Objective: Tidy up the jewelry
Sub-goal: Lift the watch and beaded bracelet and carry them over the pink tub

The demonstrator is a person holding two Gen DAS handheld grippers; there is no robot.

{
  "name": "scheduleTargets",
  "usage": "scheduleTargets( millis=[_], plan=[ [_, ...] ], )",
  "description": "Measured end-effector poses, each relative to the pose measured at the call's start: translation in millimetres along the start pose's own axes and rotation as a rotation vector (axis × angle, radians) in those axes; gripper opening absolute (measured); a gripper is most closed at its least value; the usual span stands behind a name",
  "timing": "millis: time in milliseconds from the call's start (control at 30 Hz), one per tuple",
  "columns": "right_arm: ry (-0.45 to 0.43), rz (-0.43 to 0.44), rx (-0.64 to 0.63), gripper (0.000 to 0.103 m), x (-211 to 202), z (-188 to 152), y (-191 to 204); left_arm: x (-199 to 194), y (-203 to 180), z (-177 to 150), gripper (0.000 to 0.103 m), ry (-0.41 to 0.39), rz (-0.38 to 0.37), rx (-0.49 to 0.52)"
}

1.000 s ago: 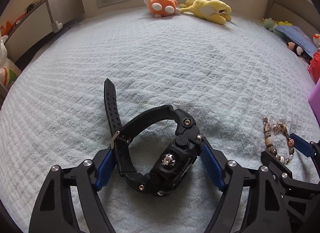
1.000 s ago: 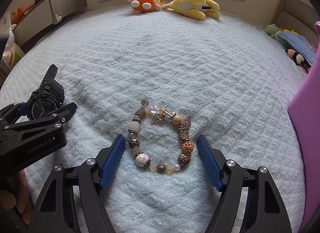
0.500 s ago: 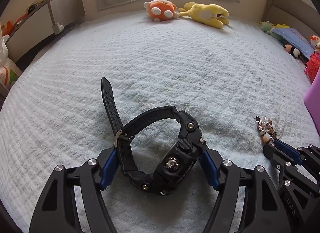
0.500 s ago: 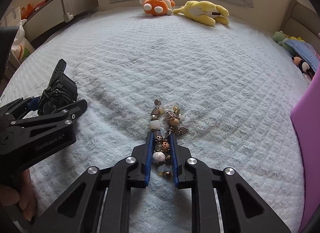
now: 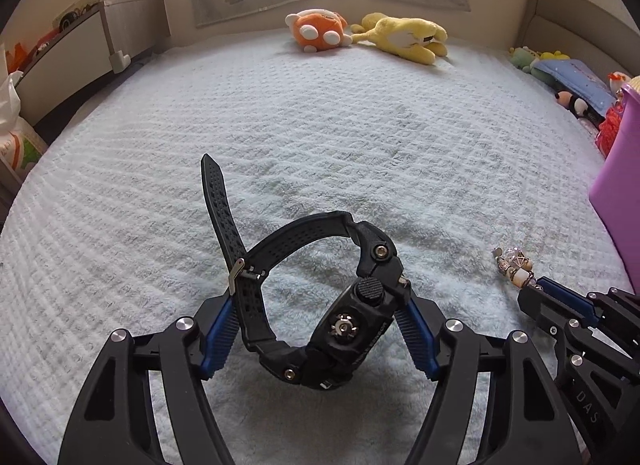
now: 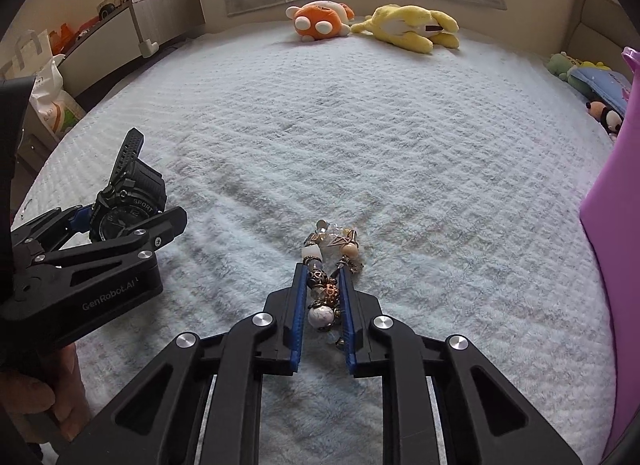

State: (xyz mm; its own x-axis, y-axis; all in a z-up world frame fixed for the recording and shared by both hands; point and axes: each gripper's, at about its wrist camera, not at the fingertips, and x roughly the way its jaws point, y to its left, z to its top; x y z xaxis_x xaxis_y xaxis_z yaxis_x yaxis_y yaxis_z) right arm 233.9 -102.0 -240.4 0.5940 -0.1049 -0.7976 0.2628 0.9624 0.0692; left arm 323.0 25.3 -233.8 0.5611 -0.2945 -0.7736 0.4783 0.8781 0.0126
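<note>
My left gripper [image 5: 316, 305] is shut on a black sport watch [image 5: 344, 329], blue pads pressing its strap and case; the loose strap end sticks up to the left. The watch [image 6: 128, 209] and left gripper [image 6: 120, 241] also show at the left of the right wrist view, slightly above the bedspread. My right gripper [image 6: 322, 269] is shut on a beaded charm bracelet [image 6: 326, 265], squeezed into a narrow bunch between the pads, its far beads sticking out ahead. The bracelet's tip [image 5: 514, 265] and right gripper [image 5: 536, 289] show at the right of the left wrist view.
A pale textured bedspread [image 6: 360, 125] covers the bed. An orange plush [image 6: 320, 21] and a yellow plush [image 6: 412, 27] lie at the far edge. A purple container [image 6: 612, 225] stands at the right, with more toys [image 5: 572, 73] behind. A bedside cabinet [image 5: 72, 53] stands left.
My right gripper has closed on the bracelet, squeezing its ring flat, and lifted slightly. My left gripper has tightened on the watch and raised it a little.
</note>
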Motion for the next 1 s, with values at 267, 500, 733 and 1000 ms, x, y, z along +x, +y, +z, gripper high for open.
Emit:
scheduleTargets(
  millis=[267,500,733,1000],
  plan=[
    [0.011,0.014,-0.002,0.016,-26.2,-4.9,13.9,-26.8,8.3,-6.3,0.069,0.025,0.002,-0.010],
    [-0.018,0.012,-0.001,0.016,-54.4,3.0,19.0,-54.8,9.8,-4.5,0.069,0.016,-0.002,-0.003],
    [-0.050,-0.001,0.012,0.016,-92.6,15.0,19.5,-90.8,3.4,6.2,0.069,-0.005,-0.015,0.024],
    [-0.084,-0.037,0.041,0.016,-159.9,25.7,12.9,-147.4,-17.9,28.9,0.069,-0.034,-0.035,0.053]
  ],
)
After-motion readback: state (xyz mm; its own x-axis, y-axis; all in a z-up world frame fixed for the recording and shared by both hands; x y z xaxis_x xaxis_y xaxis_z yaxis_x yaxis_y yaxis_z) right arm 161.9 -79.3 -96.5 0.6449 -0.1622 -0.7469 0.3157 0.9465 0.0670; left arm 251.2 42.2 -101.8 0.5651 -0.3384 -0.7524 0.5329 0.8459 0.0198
